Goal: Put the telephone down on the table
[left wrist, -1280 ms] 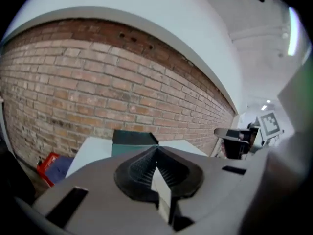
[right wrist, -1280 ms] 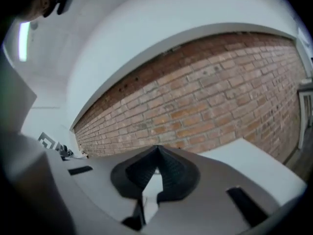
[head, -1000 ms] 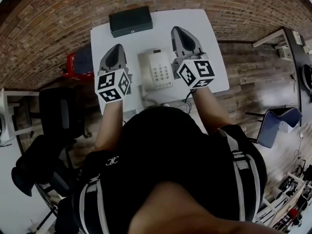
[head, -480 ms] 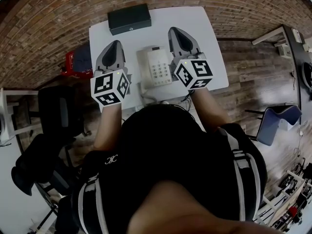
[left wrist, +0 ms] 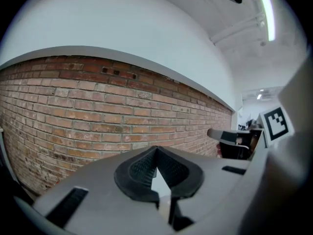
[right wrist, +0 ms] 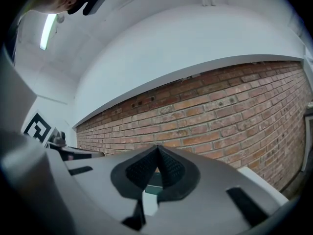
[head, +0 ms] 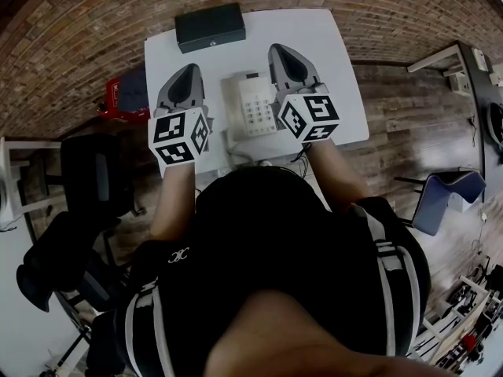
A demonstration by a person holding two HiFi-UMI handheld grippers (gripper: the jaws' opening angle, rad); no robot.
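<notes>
A white desk telephone [head: 250, 107] with a keypad lies on the white table [head: 330, 61], between my two grippers. My left gripper [head: 187, 72] hovers to the phone's left, shut and holding nothing. My right gripper [head: 286, 53] hangs just right of the phone, shut and empty too. In the left gripper view the jaws [left wrist: 155, 153] meet at their tips before a brick wall. The right gripper view shows its jaws [right wrist: 157, 152] closed the same way, aimed at the wall.
A dark flat box [head: 210, 27] sits at the table's far edge. A red object [head: 116, 100] stands on the floor left of the table, a black chair [head: 94, 183] nearer me on the left. A blue chair [head: 448, 199] stands at the right.
Both grippers have shifted only slightly over the table; the phone lies where it was.
</notes>
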